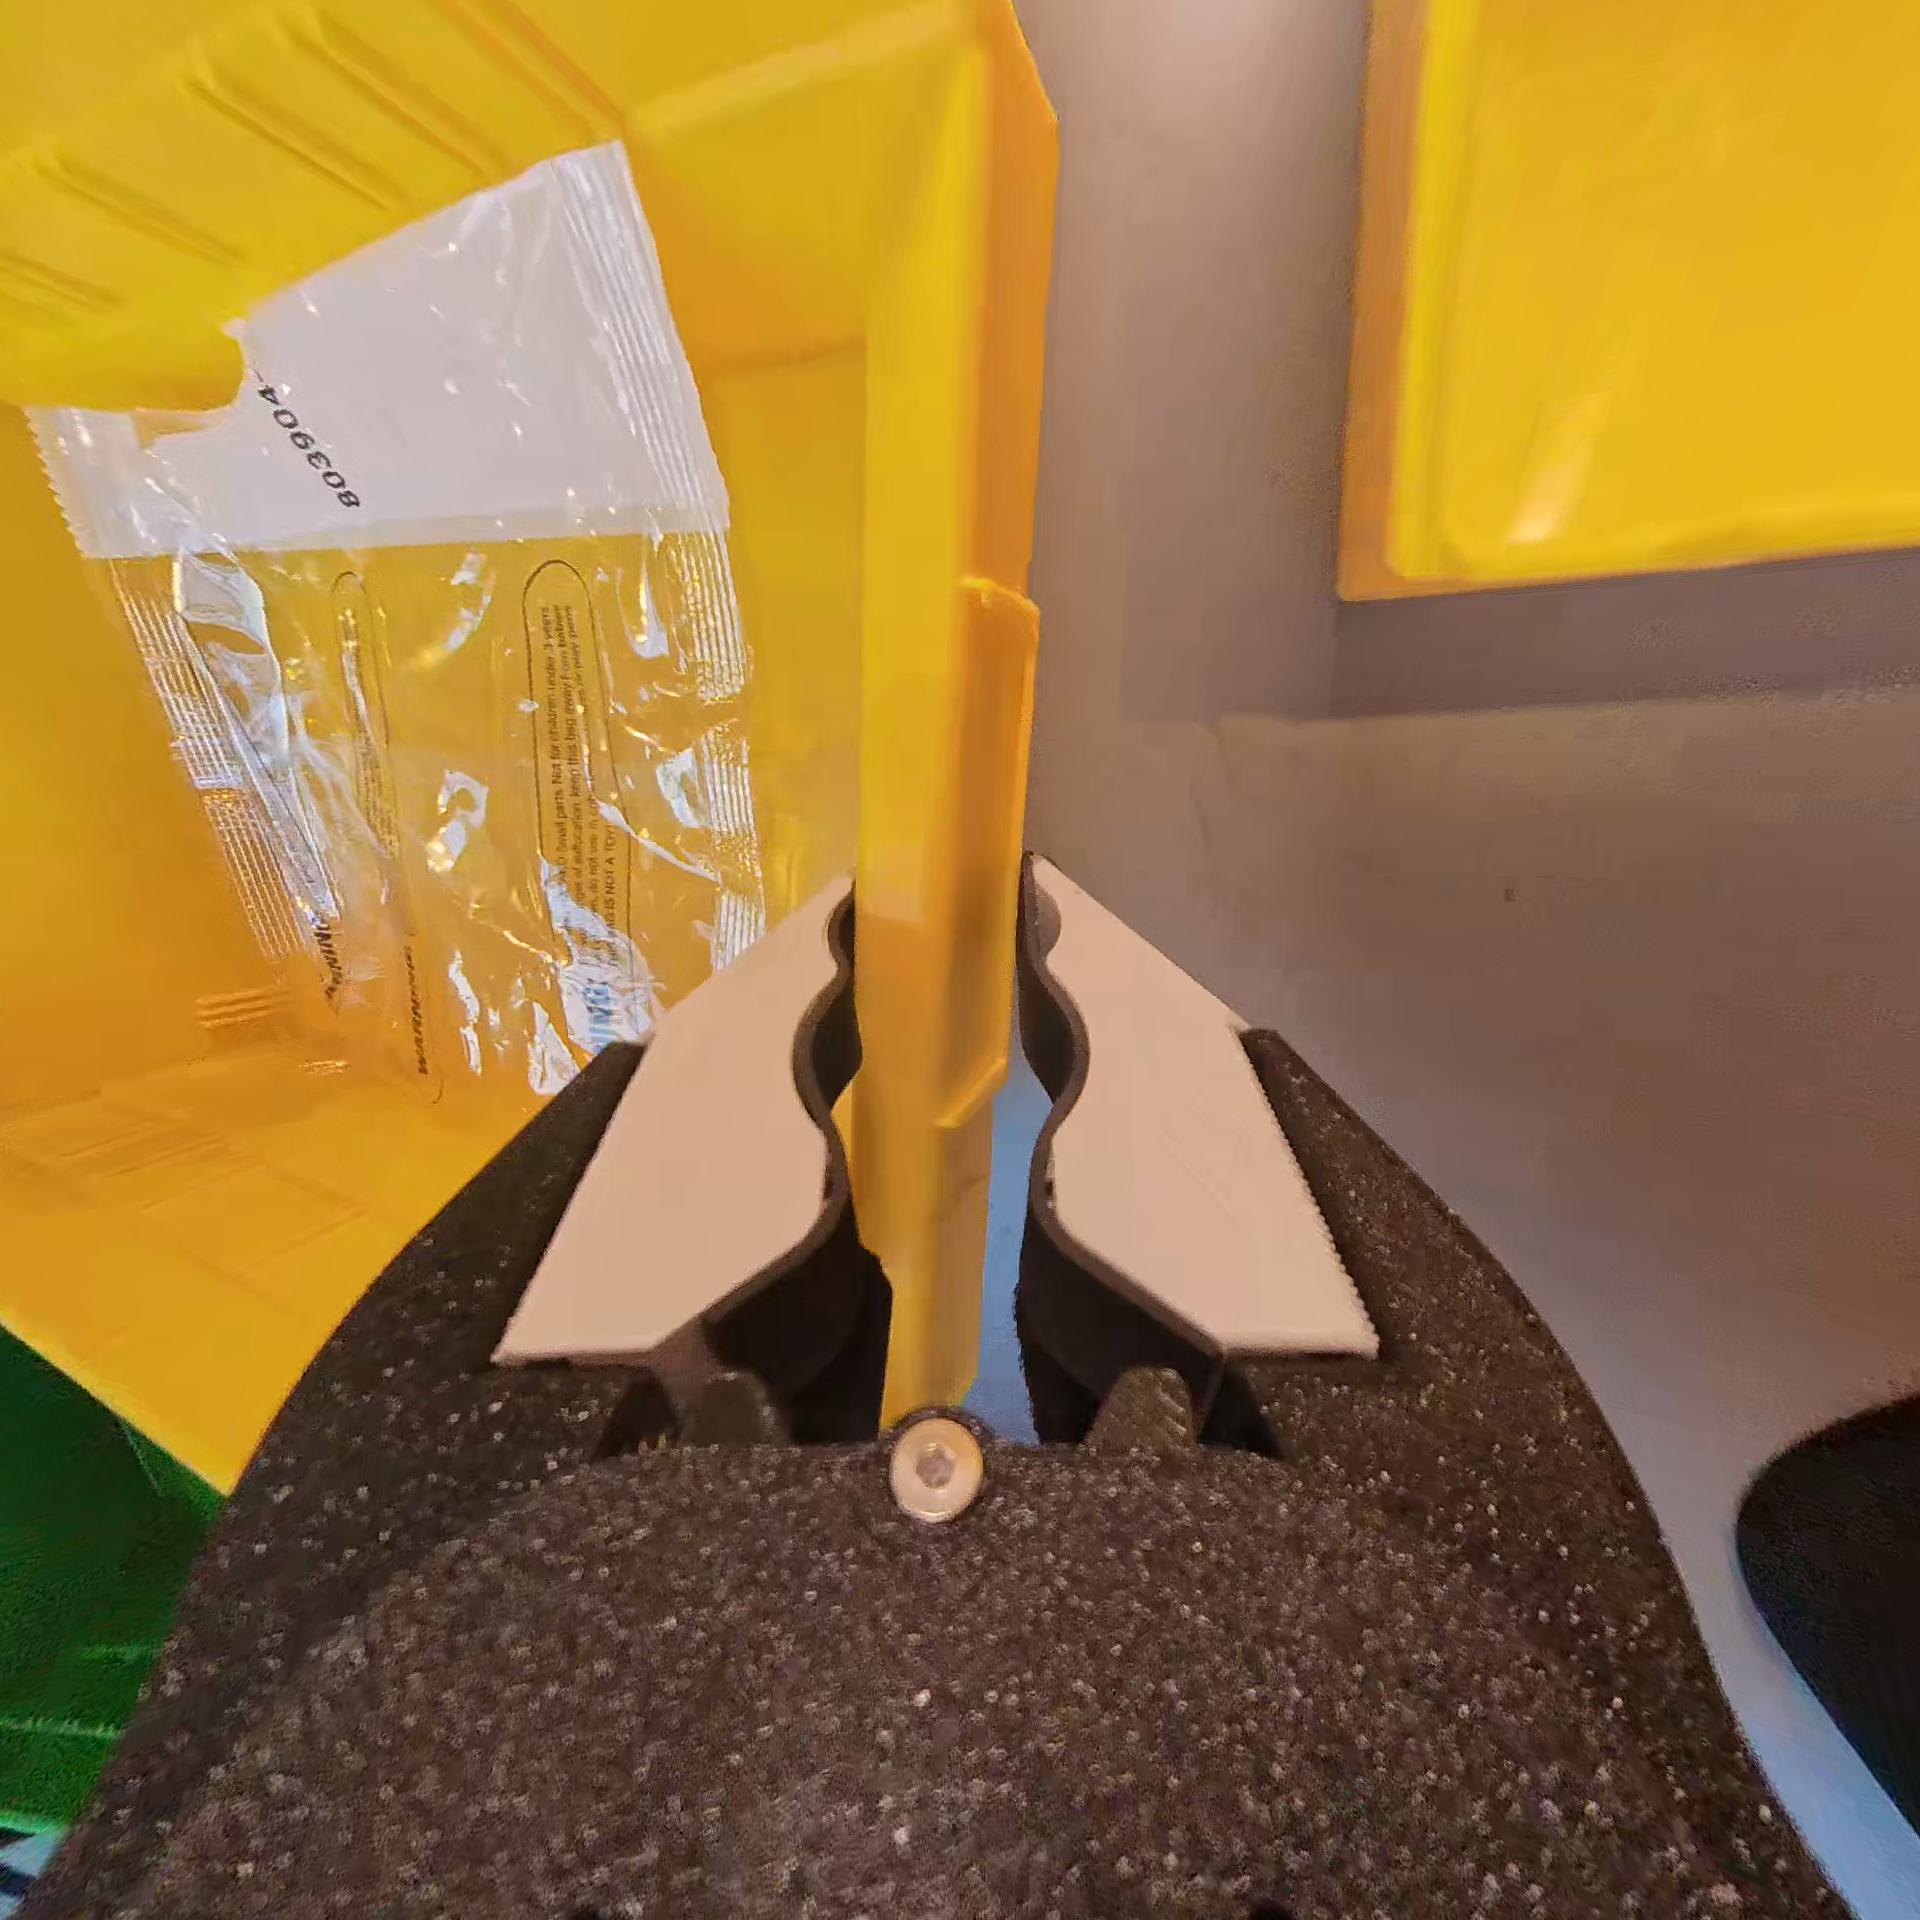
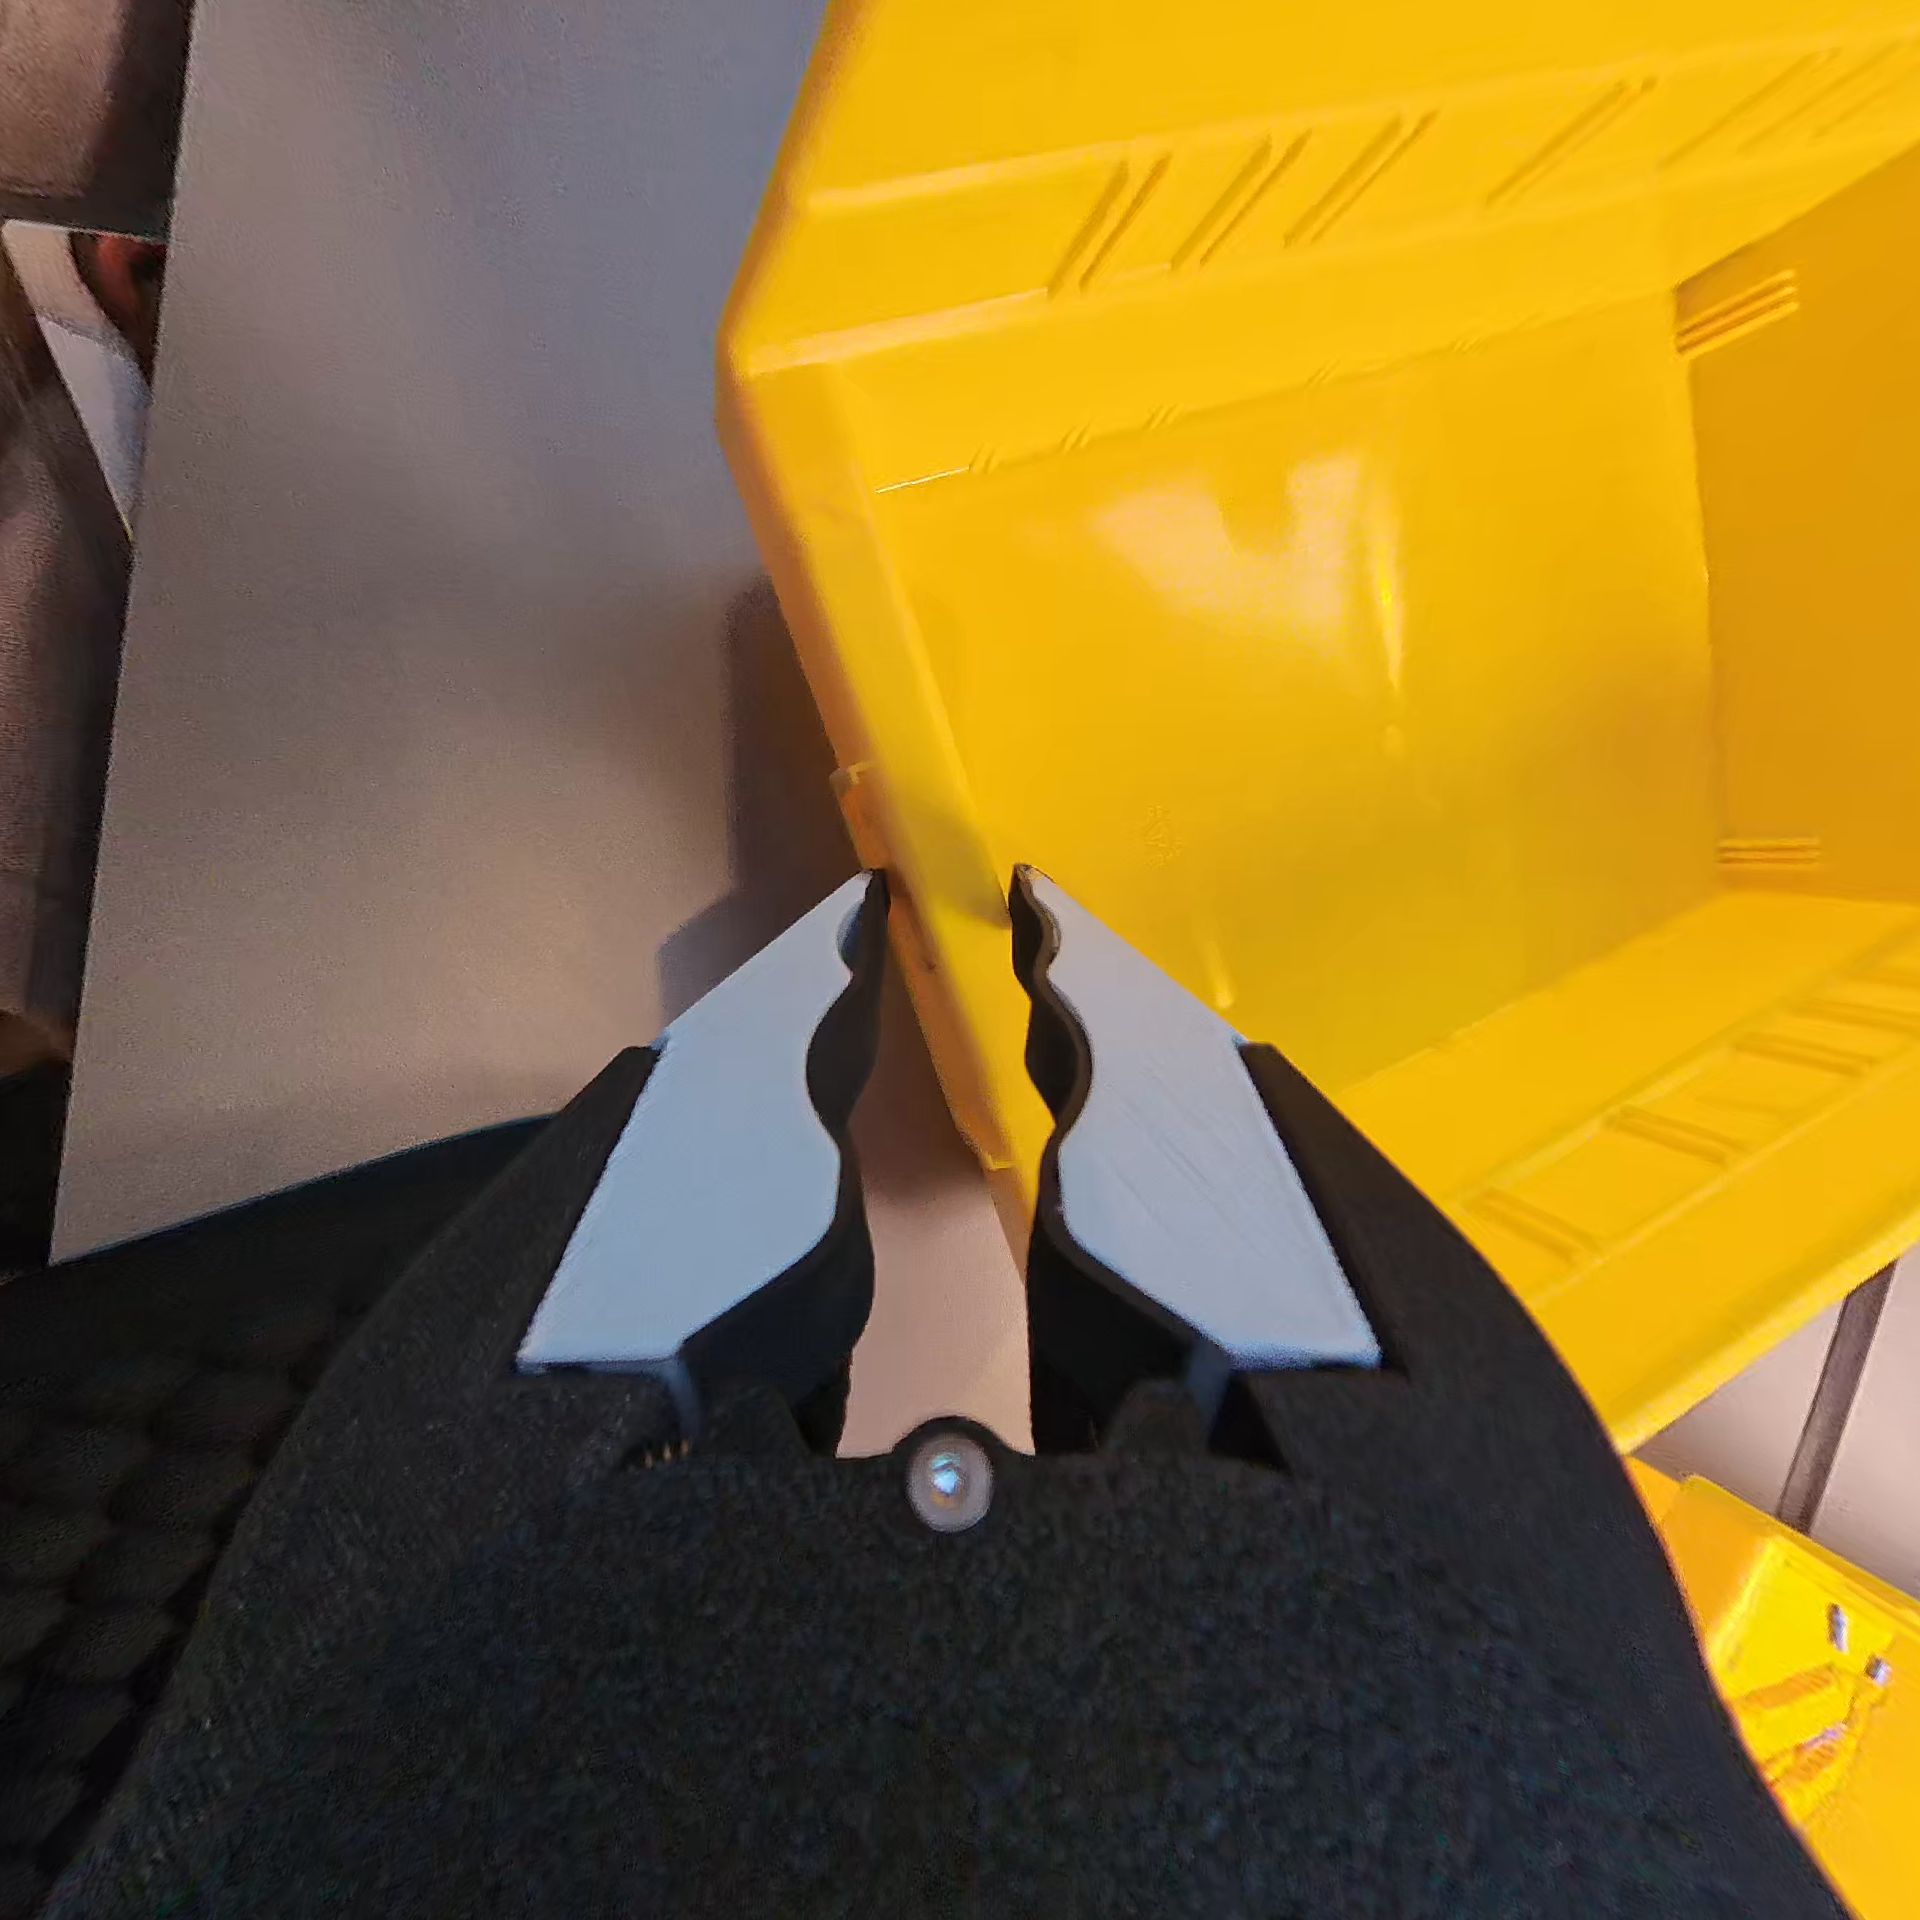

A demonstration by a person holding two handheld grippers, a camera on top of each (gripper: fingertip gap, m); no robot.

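In the left wrist view my left gripper (image 1: 935,883) is shut on the upright side wall of a yellow plastic bin (image 1: 935,520), one finger on each side of it. A clear plastic bag (image 1: 436,582) with a white strip and black print lies inside that bin, left of the wall. In the right wrist view my right gripper (image 2: 948,878) is shut on the edge of a tilted yellow bin's (image 2: 1299,623) side wall. The inside that shows there holds nothing. I cannot tell whether both views show the same bin.
A second yellow bin (image 1: 1662,291) stands at the upper right over a grey surface (image 1: 1455,935). A green thing (image 1: 73,1558) is at the lower left. In the right wrist view another yellow bin (image 2: 1787,1683) sits at the lower right and a pale panel (image 2: 416,623) at the left. The grippers' ends are close to 35 cm from one another.
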